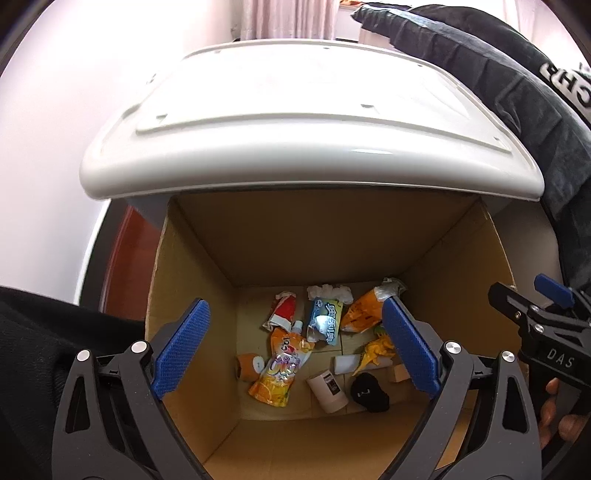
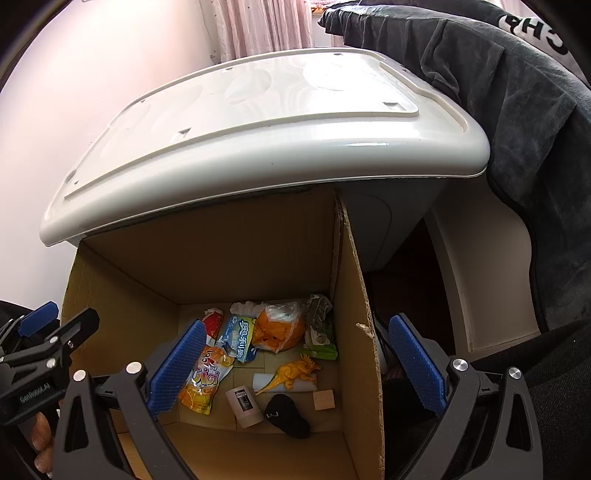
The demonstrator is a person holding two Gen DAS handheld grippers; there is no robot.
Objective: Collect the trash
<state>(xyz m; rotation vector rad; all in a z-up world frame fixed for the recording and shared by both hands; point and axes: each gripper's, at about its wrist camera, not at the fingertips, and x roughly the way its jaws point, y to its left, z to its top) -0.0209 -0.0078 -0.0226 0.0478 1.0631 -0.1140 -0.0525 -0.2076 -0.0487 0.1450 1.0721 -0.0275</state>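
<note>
An open cardboard box (image 1: pixel 258 243) (image 2: pixel 362 295) holds the trash on its floor. I see an orange juice pouch (image 1: pixel 282 369) (image 2: pixel 205 380), a blue wrapper (image 1: pixel 325 321) (image 2: pixel 238 338), a red wrapper (image 1: pixel 282 310), a white tube (image 1: pixel 327 389) (image 2: pixel 243 404), a black sock (image 1: pixel 369 391) (image 2: pixel 288 413) and a yellow toy dinosaur (image 2: pixel 295 371). My left gripper (image 1: pixel 295 347) is open and empty above the box. My right gripper (image 2: pixel 295 365) is open and empty, straddling the box's right wall.
A white plastic unit (image 1: pixel 295 122) (image 2: pixel 258 140) overhangs the box's far side. A dark garment (image 1: pixel 517 92) (image 2: pixel 517 110) hangs at the right. A small wooden block (image 2: pixel 324 400) lies in the box. A pink curtain (image 2: pixel 266 26) is behind.
</note>
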